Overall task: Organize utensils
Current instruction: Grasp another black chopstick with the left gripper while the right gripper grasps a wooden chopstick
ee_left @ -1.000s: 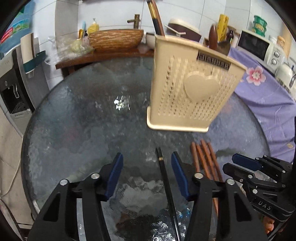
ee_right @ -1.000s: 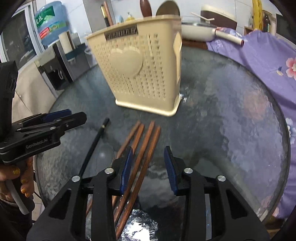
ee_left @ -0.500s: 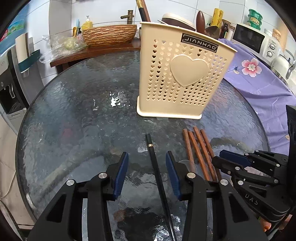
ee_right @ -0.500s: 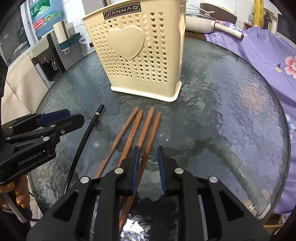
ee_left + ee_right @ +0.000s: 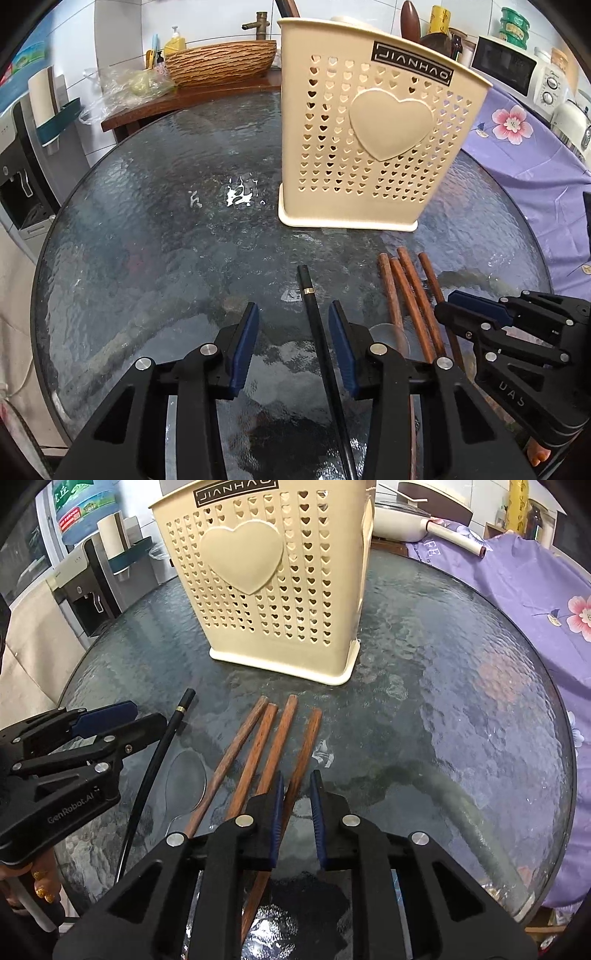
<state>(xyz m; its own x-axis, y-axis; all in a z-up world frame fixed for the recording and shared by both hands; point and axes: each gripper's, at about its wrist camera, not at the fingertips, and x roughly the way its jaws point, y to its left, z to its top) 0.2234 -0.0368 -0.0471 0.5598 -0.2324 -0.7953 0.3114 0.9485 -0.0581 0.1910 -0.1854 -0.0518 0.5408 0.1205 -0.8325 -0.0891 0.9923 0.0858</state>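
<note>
- The cream utensil holder carries a dark label with the word "JIANHAO"; it stands upright at the far side of the round glass tabletop, with a raised heart on its front wall.
- The left claw has "GenRobot.AI" printed on its black body, readable in the right wrist view; the right claw shows the letters "UAS" in the left wrist view.
- Four brown wooden chopsticks lie side by side near the holder.
- One black chopstick with a gold ring lies left of them.
- One clear spoon lies between the black chopstick and the brown ones.
- The left claw is half wide and closing; the black chopstick is between its pads, not yet pressed.
- The right claw is narrow and closing around the rightmost brown chopstick; whether the pads press it, I cannot tell.
</note>
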